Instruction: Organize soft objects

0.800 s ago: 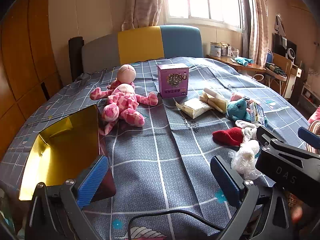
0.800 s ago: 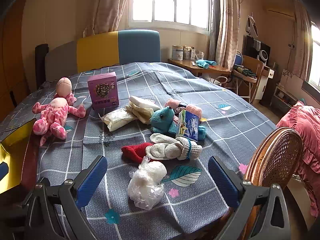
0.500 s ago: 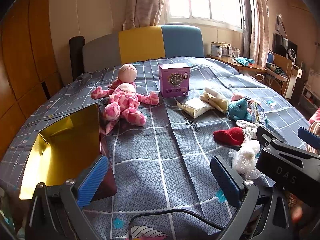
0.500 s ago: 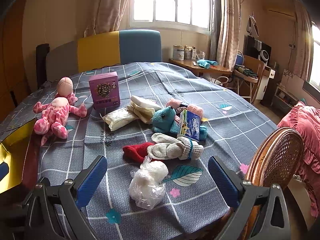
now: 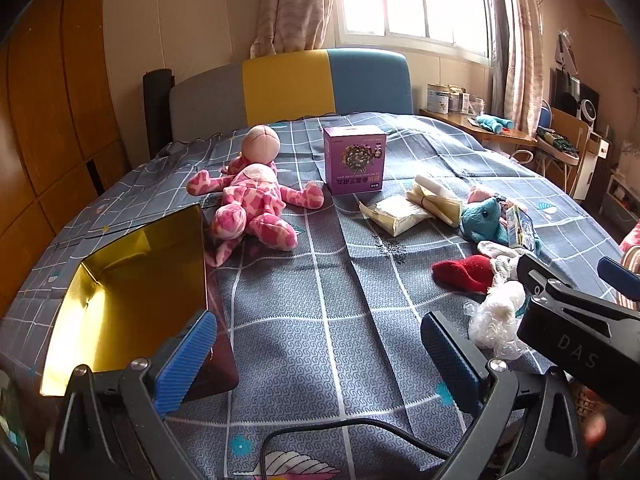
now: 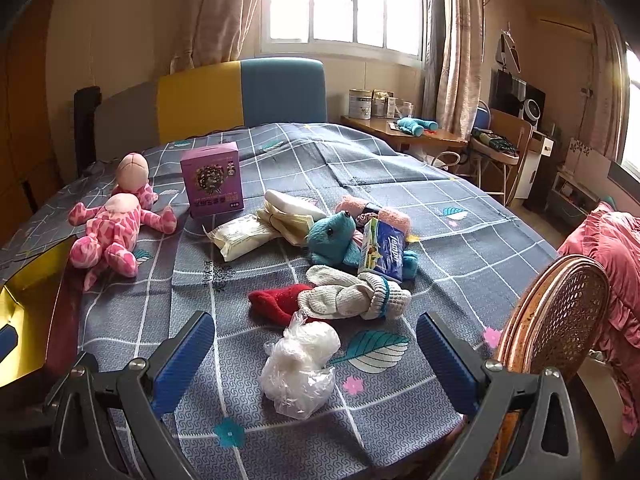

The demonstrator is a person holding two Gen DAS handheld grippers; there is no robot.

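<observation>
Through the left wrist view, my left hand-held gripper hangs released and empty over the grey checked bedspread. The gold-lined open box lies just beside its left finger; the pink spotted plush doll lies ahead and slightly left, clear on every side. I judge the doll is this side's pick: approach across its torso, squeeze gently, then swing left over the box's raised wall.

Through the right wrist view, my right hand-held gripper is likewise spread wide, holding nothing. The crumpled clear plastic bag of white stuffing sits directly between its fingers. Beyond lie cream knitted gloves touching a red sock, then a teal plush toy. The woven cane chair back crowds the right finger, so I'd keep leftward.
</observation>
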